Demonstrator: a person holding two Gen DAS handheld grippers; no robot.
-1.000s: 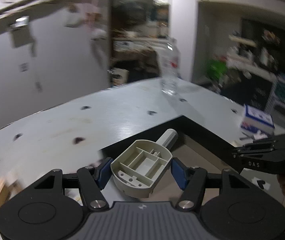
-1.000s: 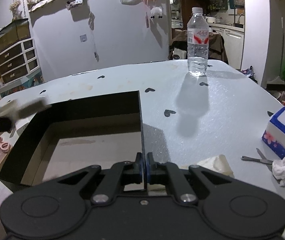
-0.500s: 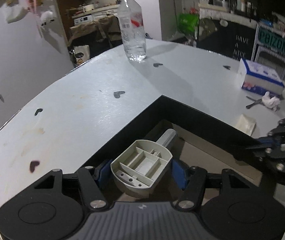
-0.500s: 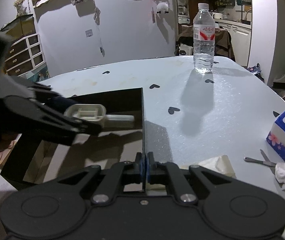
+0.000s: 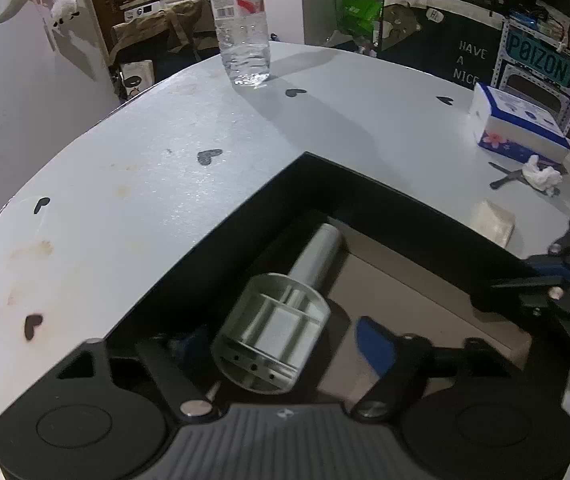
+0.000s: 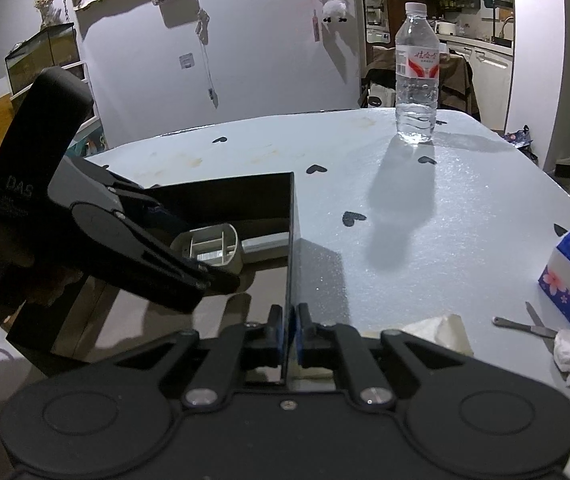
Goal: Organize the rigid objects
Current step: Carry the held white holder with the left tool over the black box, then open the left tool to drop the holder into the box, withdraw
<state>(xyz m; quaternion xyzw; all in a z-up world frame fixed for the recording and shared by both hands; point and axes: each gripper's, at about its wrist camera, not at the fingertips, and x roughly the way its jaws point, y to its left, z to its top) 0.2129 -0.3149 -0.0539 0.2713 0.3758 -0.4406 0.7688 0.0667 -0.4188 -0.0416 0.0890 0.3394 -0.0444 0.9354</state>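
A pale grey table with black heart marks (image 5: 133, 208) fills both views. On it, at centre frame, sits an open black cardboard box with a brown floor (image 5: 417, 216). The right gripper (image 6: 289, 334) is pinched onto the box's thin side wall. The left gripper (image 5: 281, 346), low in its frame, is opening its jaws, pads clear of the grey plastic scoop-shaped part with inner ribs and a round handle (image 5: 277, 332) lying inside the box between them.

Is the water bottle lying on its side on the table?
No. The water bottle stands upright near the far edge of the table, cap on top.
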